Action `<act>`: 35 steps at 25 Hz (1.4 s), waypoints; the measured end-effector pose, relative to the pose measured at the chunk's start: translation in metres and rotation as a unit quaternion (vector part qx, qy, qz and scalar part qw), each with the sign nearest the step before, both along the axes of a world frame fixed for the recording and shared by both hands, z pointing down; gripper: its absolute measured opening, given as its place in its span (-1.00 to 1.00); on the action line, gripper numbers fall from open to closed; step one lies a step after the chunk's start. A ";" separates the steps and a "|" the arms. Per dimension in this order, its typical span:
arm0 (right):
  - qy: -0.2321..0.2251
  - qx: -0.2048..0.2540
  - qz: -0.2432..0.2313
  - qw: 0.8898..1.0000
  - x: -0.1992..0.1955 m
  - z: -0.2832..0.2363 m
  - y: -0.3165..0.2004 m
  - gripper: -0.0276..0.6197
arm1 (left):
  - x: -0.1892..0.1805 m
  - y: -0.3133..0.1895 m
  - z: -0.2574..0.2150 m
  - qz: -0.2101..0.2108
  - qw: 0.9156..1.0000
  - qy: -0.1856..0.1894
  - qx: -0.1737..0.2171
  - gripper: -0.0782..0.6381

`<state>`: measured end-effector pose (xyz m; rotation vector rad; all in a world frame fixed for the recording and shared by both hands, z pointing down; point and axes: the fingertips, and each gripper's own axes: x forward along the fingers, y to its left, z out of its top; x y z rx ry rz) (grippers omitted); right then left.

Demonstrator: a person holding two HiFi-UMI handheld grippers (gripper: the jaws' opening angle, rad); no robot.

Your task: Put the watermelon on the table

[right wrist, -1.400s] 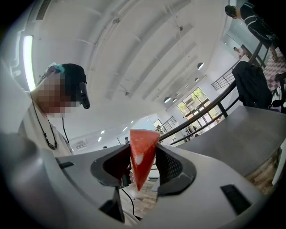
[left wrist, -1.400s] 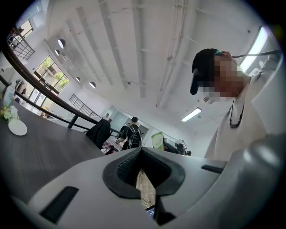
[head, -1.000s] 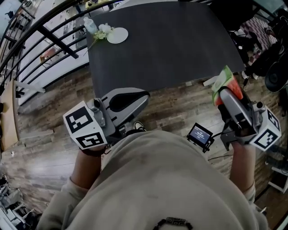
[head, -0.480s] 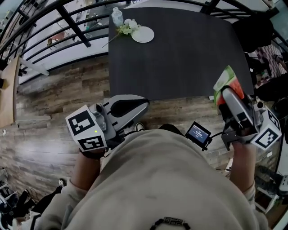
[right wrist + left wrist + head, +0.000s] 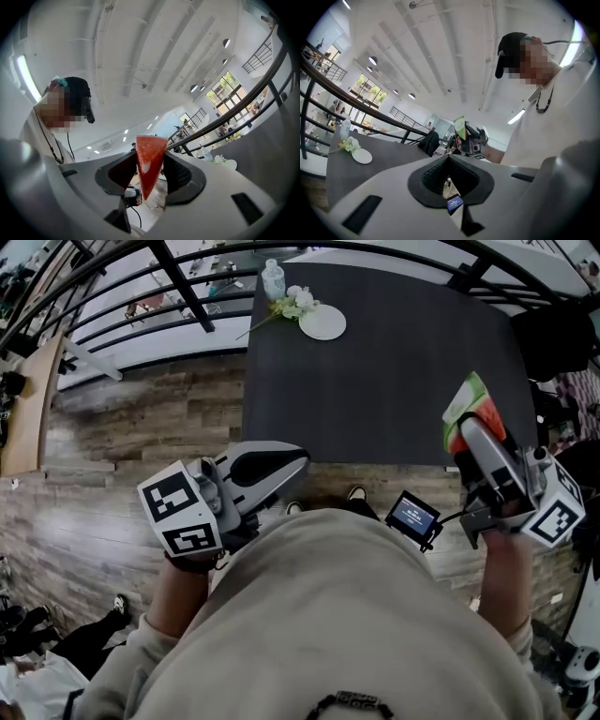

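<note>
The watermelon (image 5: pixel 149 164) is clamped by the right gripper (image 5: pixel 472 432), seemingly above the near edge of the table (image 5: pixel 394 362); the left gripper (image 5: pixel 298 457) is held closed, empty, beside that edge.

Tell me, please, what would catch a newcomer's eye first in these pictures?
The red, green-rinded watermelon slice stands out, clamped in the right claw by the dark table's near right corner. The left claw is shut and empty; a white plate with flowers sits at the table's far corner.

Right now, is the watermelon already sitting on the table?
No, the watermelon slice is clamped between the jaws of the right gripper, not resting on the dark table.
</note>
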<state>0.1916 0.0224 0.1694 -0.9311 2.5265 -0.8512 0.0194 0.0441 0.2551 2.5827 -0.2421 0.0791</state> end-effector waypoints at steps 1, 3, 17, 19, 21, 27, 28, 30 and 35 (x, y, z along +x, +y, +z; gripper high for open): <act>0.000 0.005 -0.003 1.000 0.000 -0.003 -0.001 -0.33 | -0.001 0.000 -0.002 -0.004 1.000 0.000 0.001 -0.78; -0.002 0.014 -0.007 1.000 0.001 -0.009 -0.003 -0.33 | 0.000 0.000 -0.005 -0.009 1.000 0.000 0.004 -0.78; -0.037 0.009 0.021 0.999 0.133 0.004 -0.014 -0.33 | 0.138 -0.040 -0.013 -0.004 1.000 -0.004 0.014 -0.78; -0.038 0.010 0.018 0.999 0.089 0.011 -0.003 -0.33 | 0.095 -0.028 -0.008 -0.005 1.000 -0.005 0.014 -0.78; -0.037 0.013 0.011 0.999 0.043 0.016 0.014 -0.33 | 0.051 -0.009 -0.007 -0.011 1.000 -0.004 0.018 -0.78; -0.055 0.004 0.027 0.998 0.034 0.016 0.053 -0.33 | 0.045 0.030 -0.017 0.007 1.000 -0.020 0.016 -0.78; -0.057 0.005 0.031 0.998 0.038 0.016 0.054 -0.33 | 0.049 0.029 -0.019 0.010 1.000 -0.021 0.017 -0.78; -0.056 0.007 0.039 0.998 0.043 0.017 0.055 -0.33 | 0.055 0.025 -0.022 0.015 0.999 -0.019 0.023 -0.78; -0.044 0.010 0.061 0.997 0.064 0.019 0.060 -0.33 | 0.077 0.019 -0.020 0.035 0.999 -0.008 0.030 -0.78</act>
